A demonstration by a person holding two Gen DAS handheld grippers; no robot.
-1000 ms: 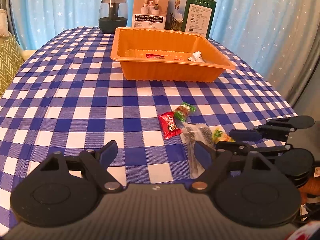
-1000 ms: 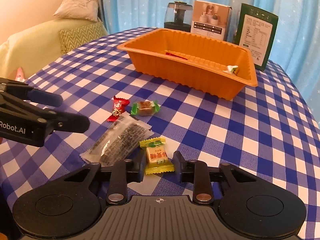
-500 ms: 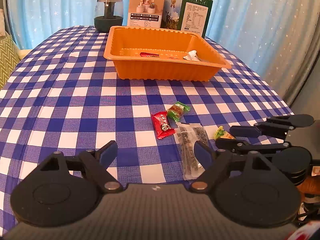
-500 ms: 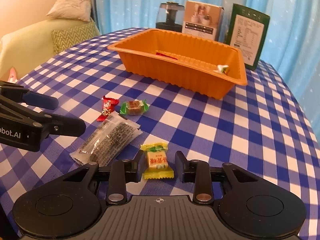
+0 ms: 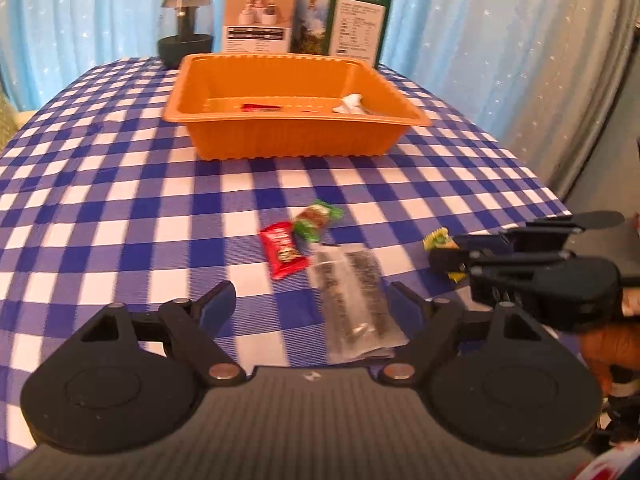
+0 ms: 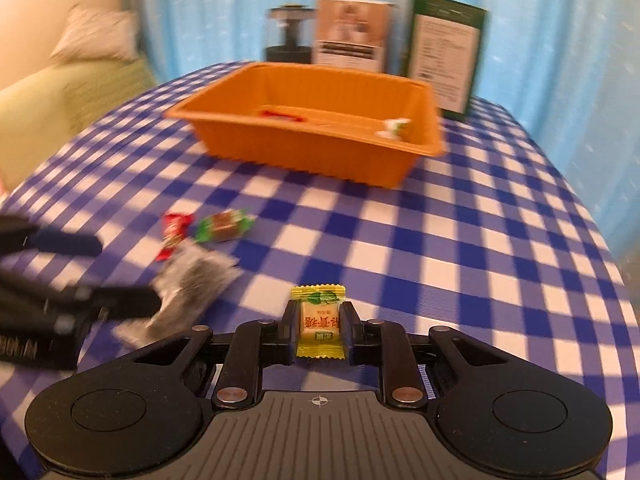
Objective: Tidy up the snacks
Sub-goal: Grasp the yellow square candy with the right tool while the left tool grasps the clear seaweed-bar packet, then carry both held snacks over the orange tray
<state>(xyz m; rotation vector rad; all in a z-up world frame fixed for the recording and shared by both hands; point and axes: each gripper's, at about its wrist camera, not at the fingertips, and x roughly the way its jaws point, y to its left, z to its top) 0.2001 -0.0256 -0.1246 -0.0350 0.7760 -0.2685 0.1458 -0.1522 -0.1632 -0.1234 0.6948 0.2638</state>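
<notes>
Right gripper (image 6: 319, 326) clamps a yellow-wrapped candy (image 6: 319, 322) between its fingers. Left gripper (image 5: 310, 304), jaws wide apart, hovers over a clear seaweed packet (image 5: 354, 300) on the checked tablecloth (image 5: 120, 208).

A home living room: checked tablecloth (image 5: 120, 200), starry blue curtains (image 5: 100, 20), cushioned sofa (image 6: 60, 92).

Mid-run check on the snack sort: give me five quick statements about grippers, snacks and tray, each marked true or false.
1. The right gripper is shut on the yellow candy. True.
2. The left gripper holds the red snack. False: it is open and empty; the red snack lies on the tablecloth.
3. The orange tray has nothing in it. False: a red wrapper and a white wrapper lie inside.
4. The clear dark-filled packet is in the tray. False: it lies on the cloth.
5. Two boxes stand behind the tray. True.
</notes>
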